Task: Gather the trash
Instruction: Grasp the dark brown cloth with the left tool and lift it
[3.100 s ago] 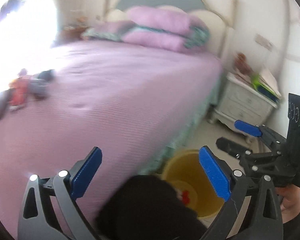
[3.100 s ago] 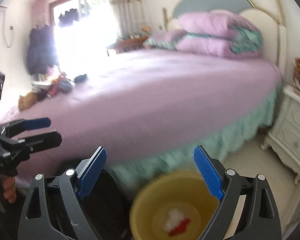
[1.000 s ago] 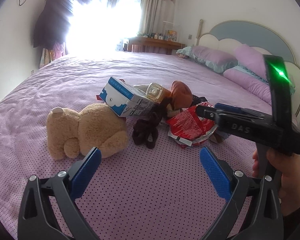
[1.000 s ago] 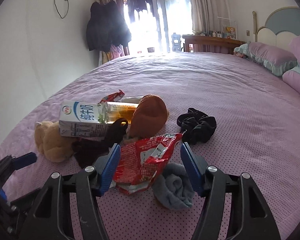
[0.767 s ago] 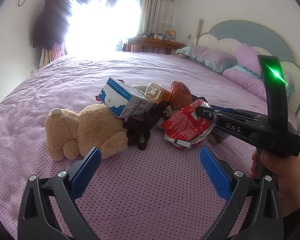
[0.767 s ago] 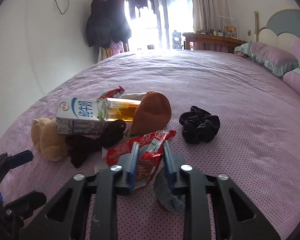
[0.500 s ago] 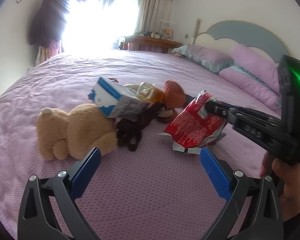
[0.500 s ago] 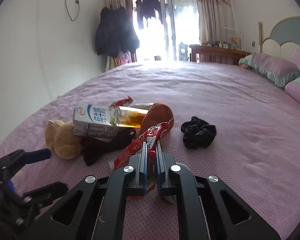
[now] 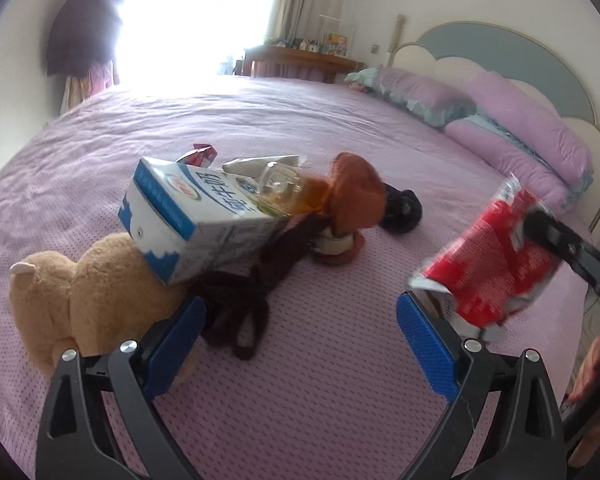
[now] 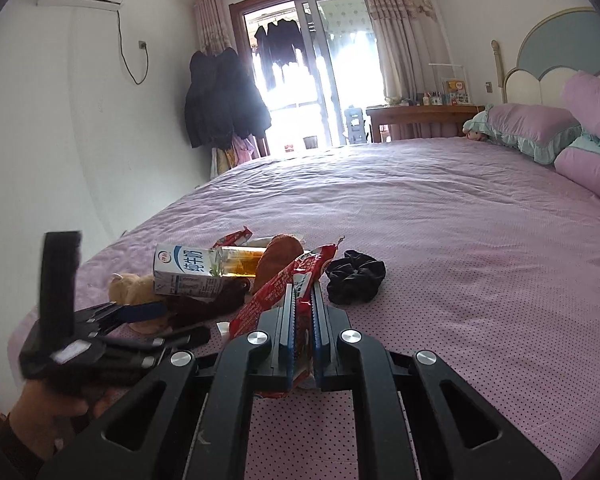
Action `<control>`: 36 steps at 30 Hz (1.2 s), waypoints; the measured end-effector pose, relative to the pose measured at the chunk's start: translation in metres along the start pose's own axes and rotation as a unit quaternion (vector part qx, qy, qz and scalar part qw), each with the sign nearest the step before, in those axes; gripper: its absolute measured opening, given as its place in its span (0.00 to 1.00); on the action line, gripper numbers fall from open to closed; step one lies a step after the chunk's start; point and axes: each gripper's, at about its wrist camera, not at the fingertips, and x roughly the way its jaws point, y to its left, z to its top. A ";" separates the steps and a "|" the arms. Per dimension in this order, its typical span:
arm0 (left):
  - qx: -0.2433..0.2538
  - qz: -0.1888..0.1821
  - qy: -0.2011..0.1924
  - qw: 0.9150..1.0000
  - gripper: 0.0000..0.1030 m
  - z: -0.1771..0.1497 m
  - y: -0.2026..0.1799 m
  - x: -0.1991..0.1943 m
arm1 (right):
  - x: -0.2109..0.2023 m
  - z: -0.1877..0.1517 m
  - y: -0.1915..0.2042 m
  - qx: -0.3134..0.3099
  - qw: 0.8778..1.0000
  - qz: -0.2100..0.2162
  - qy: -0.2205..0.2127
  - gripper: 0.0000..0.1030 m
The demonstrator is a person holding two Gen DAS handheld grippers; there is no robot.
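Inspection of the bed (image 9: 340, 380), left to right. A tan plush bear (image 9: 80, 300) lies at far left, with a blue-and-white milk carton (image 9: 188, 220) tilted against it. A clear bottle (image 9: 284, 196) with amber liquid rests against the carton, beside a brown plush item (image 9: 356, 200); a dark brown fabric piece (image 9: 252, 292) trails below, and a black scrunchie (image 10: 354, 270) lies beyond. The left gripper (image 9: 298, 340) hovers low over the sheet, jaws spread wide and holding nothing. At right, the red snack wrapper (image 9: 496, 264) hangs clear of the bed, pinched by the right gripper (image 10: 302, 326), whose jaws are clamped tight on its crumpled edge. Judgement: the step in hand is carrying this wrapper to a bin, which is not visible here. The foil is thin and slippery, so the clamp should stay firm throughout the transfer, and the swing should pass wide of the left gripper. The carton and bottle appear to be remaining trash; the toys and scrunchie likely are not.
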 end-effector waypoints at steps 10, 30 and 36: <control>0.052 0.045 0.030 0.997 0.63 0.008 -0.004 0.019 | 0.002 -0.004 0.005 -0.002 1.000 0.014 0.008 0.07; 0.155 0.093 0.086 0.980 0.26 0.002 -0.026 0.043 | 0.002 -0.004 0.004 0.004 1.000 0.016 0.025 0.07; 0.102 0.020 0.091 0.990 0.20 0.007 -0.008 0.037 | 0.011 -0.009 -0.006 0.021 0.998 0.030 0.045 0.07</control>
